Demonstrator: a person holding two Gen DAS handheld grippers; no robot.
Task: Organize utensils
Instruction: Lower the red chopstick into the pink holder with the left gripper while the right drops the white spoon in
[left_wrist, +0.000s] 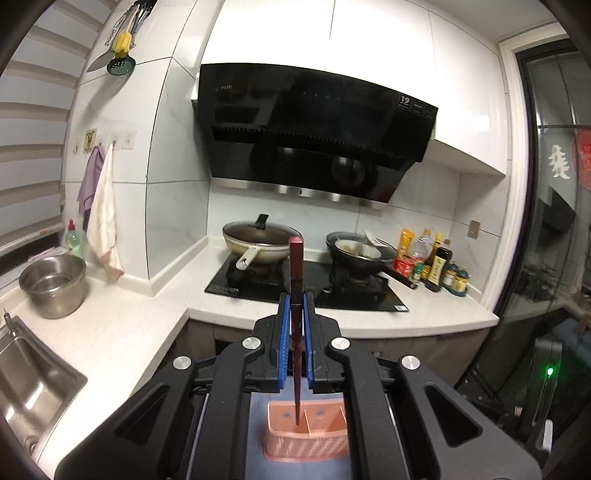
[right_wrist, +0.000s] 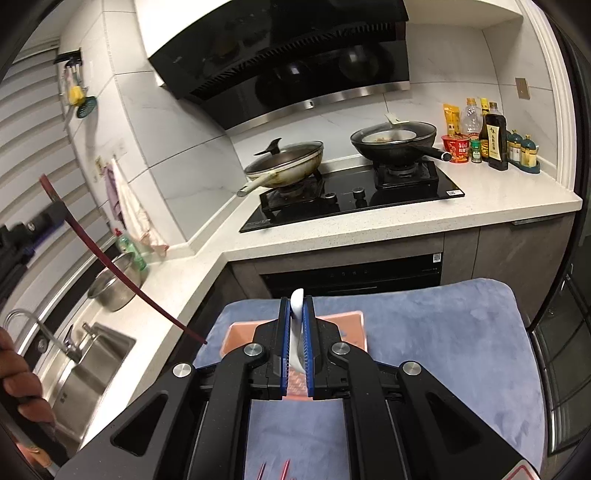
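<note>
My left gripper (left_wrist: 296, 295) is shut on a dark red chopstick (left_wrist: 296, 280) held upright. Its thin tip hangs just above the left compartment of a pink divided utensil holder (left_wrist: 306, 443) on a blue cloth (left_wrist: 229, 435). In the right wrist view the same chopstick (right_wrist: 110, 258) curves in from the left, its tip beside the pink holder (right_wrist: 351, 325). My right gripper (right_wrist: 296, 301) is shut on a white spoon (right_wrist: 296, 325) above the holder. Two red chopstick tips (right_wrist: 273, 470) lie on the blue cloth (right_wrist: 443, 350) at the bottom edge.
A white L-shaped counter (left_wrist: 122, 332) carries a steel sink (left_wrist: 29, 384), a steel bowl (left_wrist: 53, 288), a black hob (left_wrist: 306, 288) with a lidded pan (left_wrist: 258, 240) and a black wok (left_wrist: 358, 251), and sauce bottles (left_wrist: 439, 266). A range hood (left_wrist: 314, 129) hangs above.
</note>
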